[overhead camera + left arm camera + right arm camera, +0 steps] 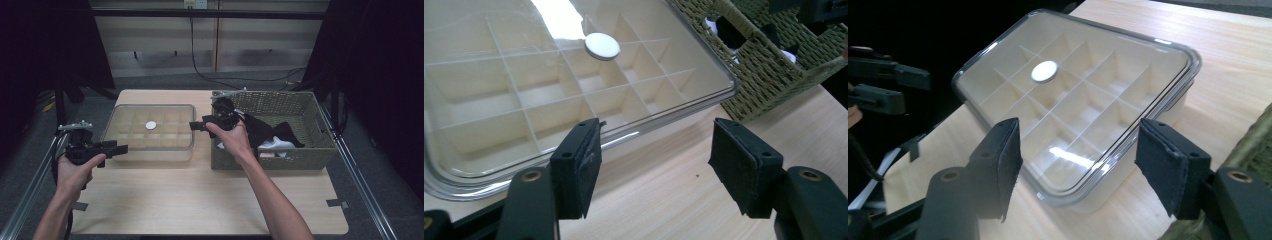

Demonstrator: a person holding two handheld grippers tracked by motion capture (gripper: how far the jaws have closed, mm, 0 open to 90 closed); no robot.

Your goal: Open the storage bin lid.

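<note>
**Tongs flank the lidded organizer**

Your left tongs (pixel 121 149) and right tongs (pixel 192 125) stand released, empty, at either end of the compartment box (pixel 150 131) on the bench (pixel 200 200), placed, it seems, to grasp its clear lid (pixel 1128 55) from both sides. The wicker basket (pixel 300 155) waits alongside.

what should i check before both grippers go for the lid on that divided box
1. Left gripper open, nothing between its jaws: ok.
2. Right gripper open, nothing between its jaws: ok.
3. Clear lid seated flat on the divided box: ok, it looks level all round.
4. Grippers at opposite ends of the box, left one off its near left corner, right one at its right end: ok.
5. White round knob at the lid's middle free: ok.
6. Wicker basket crowds the right gripper: cannot tell.
</note>
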